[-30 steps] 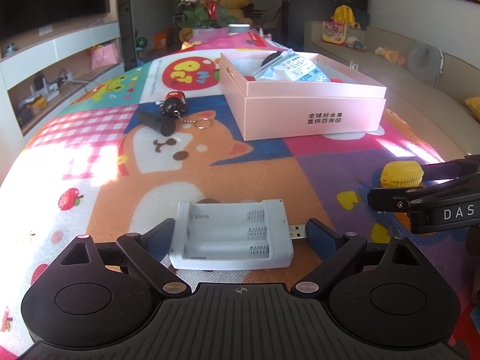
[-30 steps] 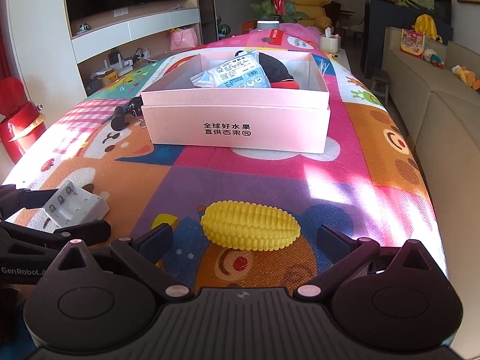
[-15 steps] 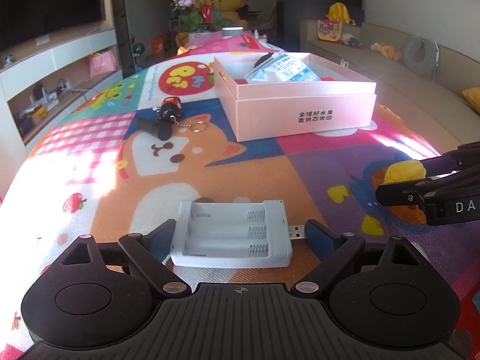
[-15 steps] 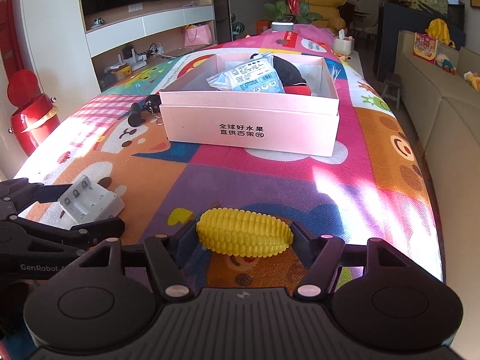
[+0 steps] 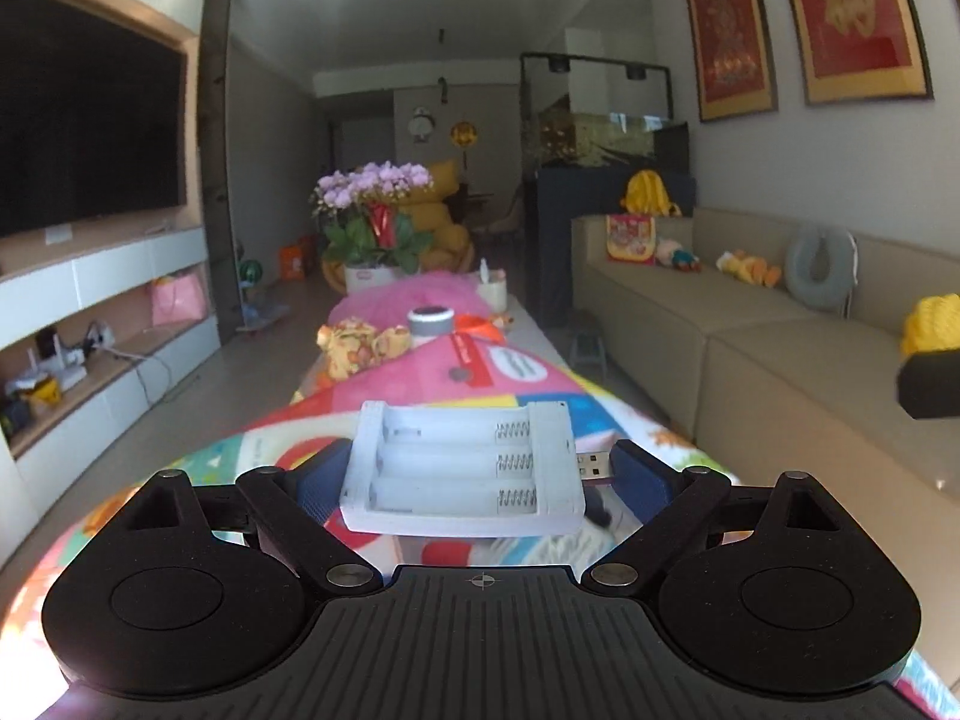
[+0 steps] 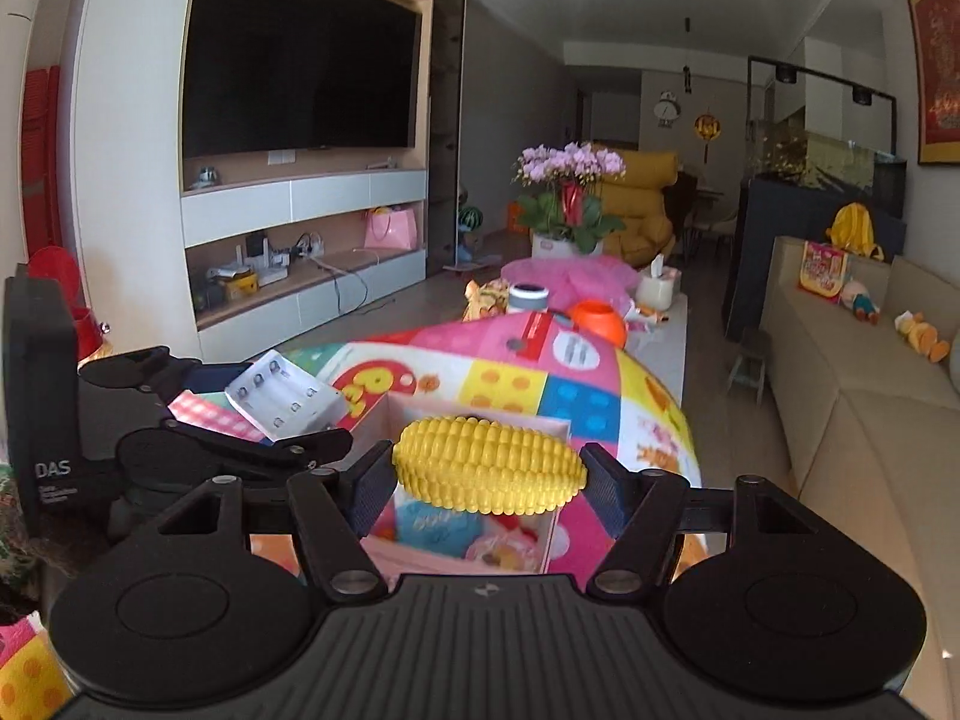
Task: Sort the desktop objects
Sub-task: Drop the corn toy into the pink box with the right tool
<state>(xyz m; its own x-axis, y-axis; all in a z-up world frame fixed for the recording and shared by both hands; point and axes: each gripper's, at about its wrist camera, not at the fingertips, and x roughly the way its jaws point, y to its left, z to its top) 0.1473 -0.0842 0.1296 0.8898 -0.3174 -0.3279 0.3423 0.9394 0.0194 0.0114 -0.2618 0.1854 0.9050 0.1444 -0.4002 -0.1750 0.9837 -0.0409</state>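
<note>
My left gripper point(image 5: 468, 474) is shut on a white battery charger point(image 5: 462, 468), gripped end to end with its USB plug against the right pad and lifted clear of the colourful table mat point(image 5: 420, 384). A yellow toy corn cob point(image 6: 489, 465) is clamped lengthwise in my right gripper point(image 6: 489, 474), which hangs over the open pink box point(image 6: 540, 420). In the right wrist view the left gripper point(image 6: 270, 405) and its charger point(image 6: 282, 396) sit to the left at about the same height. The corn's end point(image 5: 933, 324) shows at the right edge of the left wrist view.
The box holds a blurred blue-and-white packet point(image 6: 432, 525). At the table's far end stand a flower pot point(image 6: 567, 204), a tissue cup point(image 6: 657, 288), an orange object point(image 6: 600, 318) and a grey-topped jar point(image 5: 429, 321). A beige sofa point(image 5: 750, 324) runs along the right, a TV cabinet point(image 6: 300, 240) along the left.
The right jaws closed on the corn. Both grippers then rose off the mat with their objects and tipped upward, so the room now fills both views.
</note>
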